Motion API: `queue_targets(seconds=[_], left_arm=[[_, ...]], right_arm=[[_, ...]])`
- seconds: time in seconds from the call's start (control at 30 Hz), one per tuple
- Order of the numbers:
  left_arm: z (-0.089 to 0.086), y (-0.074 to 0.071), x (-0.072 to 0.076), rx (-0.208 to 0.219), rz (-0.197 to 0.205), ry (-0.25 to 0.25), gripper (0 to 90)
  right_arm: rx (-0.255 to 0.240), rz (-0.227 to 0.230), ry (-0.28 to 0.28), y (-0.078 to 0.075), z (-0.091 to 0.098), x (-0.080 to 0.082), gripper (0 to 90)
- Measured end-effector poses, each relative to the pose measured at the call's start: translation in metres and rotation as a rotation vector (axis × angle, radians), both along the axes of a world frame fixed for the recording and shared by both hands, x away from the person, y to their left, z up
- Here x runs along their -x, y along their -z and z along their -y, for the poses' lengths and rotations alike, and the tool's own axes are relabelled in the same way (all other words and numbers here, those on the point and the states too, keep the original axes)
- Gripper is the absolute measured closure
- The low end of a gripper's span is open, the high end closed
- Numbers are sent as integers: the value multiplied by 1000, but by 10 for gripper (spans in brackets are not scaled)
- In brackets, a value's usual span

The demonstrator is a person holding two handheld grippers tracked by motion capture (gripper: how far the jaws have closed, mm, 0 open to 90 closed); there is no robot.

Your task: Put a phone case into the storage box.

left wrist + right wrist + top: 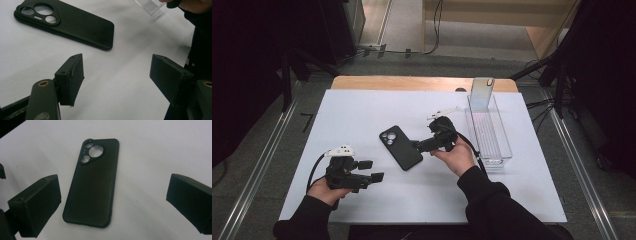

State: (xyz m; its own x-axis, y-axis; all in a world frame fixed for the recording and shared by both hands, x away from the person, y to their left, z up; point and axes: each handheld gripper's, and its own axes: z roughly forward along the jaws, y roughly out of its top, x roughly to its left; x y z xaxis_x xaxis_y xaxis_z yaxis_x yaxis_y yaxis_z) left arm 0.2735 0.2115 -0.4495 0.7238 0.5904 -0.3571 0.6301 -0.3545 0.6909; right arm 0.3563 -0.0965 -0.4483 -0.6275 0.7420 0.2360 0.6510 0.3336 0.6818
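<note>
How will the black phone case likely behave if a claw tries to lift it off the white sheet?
The black phone case lies flat and thin, so the pads probably get little edge to bite. Its see-through camera holes suggest an empty shell: likely light, perhaps bendy under squeeze. On the smooth white sheet it may slide, not roll.

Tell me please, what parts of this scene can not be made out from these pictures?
- Phone case: its underside lies against the table in all views, so whether a phone sits inside is unclear.
- Clear tray: the left gripper view cuts it at the top edge.
- Upright object at the tray's far end: too small in the high view to identify.
- Right gripper: hand partly covers it in the high view.
</note>
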Motion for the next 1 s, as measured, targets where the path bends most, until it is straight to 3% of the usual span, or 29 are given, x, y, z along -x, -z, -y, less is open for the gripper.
queue_targets(seconds=[0.47,0.7,1.0], left_arm=[[0,0,0,-6,-2,-2,274],[0,0,-1,-9,-5,0,274],[0,1,-1,-7,-6,1,274]], right_arm=[[4,-2,-22,11,-35,-8,0],[2,-24,-28,18,-46,-11,0],[27,-27,-49,23,-61,-14,0]])
